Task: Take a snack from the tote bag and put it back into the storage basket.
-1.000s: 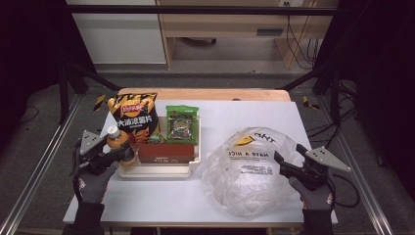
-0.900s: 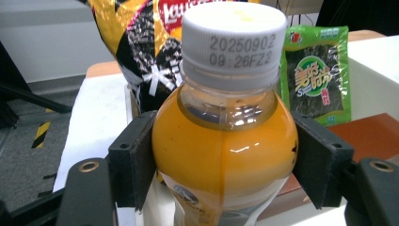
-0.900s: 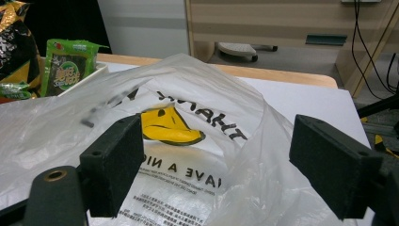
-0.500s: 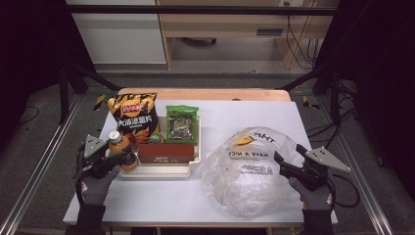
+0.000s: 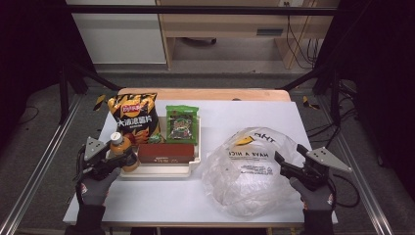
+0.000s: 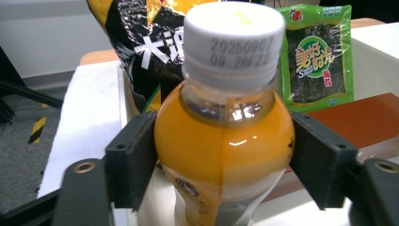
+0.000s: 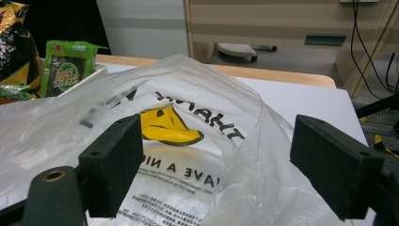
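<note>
An orange juice bottle (image 5: 119,146) with a white cap stands at the front left corner of the white tray (image 5: 161,171). My left gripper (image 5: 122,157) is around the bottle (image 6: 221,155), and both pads (image 6: 131,160) lie against its sides. Its jaws have just been easing open slightly with the bottle still between them. At the right, my right gripper (image 5: 281,164) stands open at the edge of a crumpled clear plastic bag (image 5: 249,166). In the right gripper view, bag film (image 7: 188,117) rises between the wide-apart pads (image 7: 113,165) without being pinched.
The tray also holds a black and yellow chips bag (image 5: 133,117), a green seaweed packet (image 5: 182,122) and a red-brown box (image 5: 166,153). Bare white table (image 5: 161,200) lies in front of the tray. Metal frame rails run along both sides.
The left gripper and the bottle have shifted very slightly. The right gripper and the bag have not moved.
</note>
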Available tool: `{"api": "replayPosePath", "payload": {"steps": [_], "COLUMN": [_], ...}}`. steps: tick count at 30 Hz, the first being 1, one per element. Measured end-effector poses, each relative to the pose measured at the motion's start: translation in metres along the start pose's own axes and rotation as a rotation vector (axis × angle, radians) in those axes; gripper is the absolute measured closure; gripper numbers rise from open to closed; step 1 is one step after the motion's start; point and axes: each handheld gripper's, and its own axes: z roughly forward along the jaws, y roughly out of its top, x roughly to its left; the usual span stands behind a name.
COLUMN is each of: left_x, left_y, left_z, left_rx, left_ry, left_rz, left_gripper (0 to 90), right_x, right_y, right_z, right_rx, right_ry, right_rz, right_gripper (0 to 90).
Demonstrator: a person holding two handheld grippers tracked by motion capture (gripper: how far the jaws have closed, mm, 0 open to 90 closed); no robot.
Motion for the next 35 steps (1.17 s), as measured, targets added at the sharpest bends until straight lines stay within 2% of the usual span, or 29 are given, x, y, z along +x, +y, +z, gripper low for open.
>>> {"api": "replayPosePath", "payload": {"steps": [9,14,21,35], "left_x": [0.003,0.0,0.002,0.009], "left_y": [-0.002,-0.001,-0.003,-0.008], "left_z": [-0.023,-0.028,-0.032,-0.042], "left_rx": [-0.036,-0.021,0.001,-0.011], "left_ry": [-0.046,-0.062,-0.087,-0.088], "left_rz": [0.008,0.028,0.028,0.017], "left_gripper": [17.1,14.1,12.2,12.1], "right_x": [-0.002,-0.003,-0.006,-0.007], "right_y": [0.0,0.0,-0.001,-0.002], "right_z": [-0.002,-0.002,-0.004,-0.003], "right_rx": [-0.003,0.0,0.009,0.021], "right_ry": [-0.001,0.0,0.005,0.005], "right_rz": [0.009,0.013,0.014,0.011], "right_gripper": [17.6,16.7,15.2,14.5]}}
